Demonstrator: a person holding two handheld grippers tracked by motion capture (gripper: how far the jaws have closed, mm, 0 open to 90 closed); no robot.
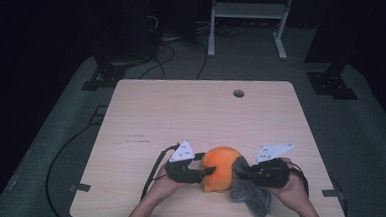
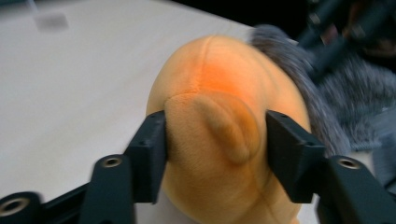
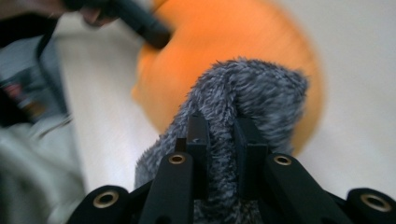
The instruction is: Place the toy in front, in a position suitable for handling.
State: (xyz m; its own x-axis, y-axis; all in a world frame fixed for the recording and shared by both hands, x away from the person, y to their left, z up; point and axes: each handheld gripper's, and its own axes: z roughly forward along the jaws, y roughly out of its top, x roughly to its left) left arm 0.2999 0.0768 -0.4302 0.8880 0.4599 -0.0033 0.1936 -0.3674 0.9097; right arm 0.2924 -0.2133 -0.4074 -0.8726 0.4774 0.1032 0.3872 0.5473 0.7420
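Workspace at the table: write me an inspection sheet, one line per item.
Surface: pale wooden table, a round hole near its far edge.
Job's things: orange plush toy near the front edge; grey furry cloth against its right side, hanging toward the table edge.
Clutter: nothing seen.
Grippers: left gripper has a jaw on each side of a fold of the orange plush toy; right gripper is shut on the grey furry cloth.
Cables: black cable trails from the left gripper over the front edge; more cables on the floor.
Surroundings: grey floor, white frame beyond the table, dark stands at both far corners.
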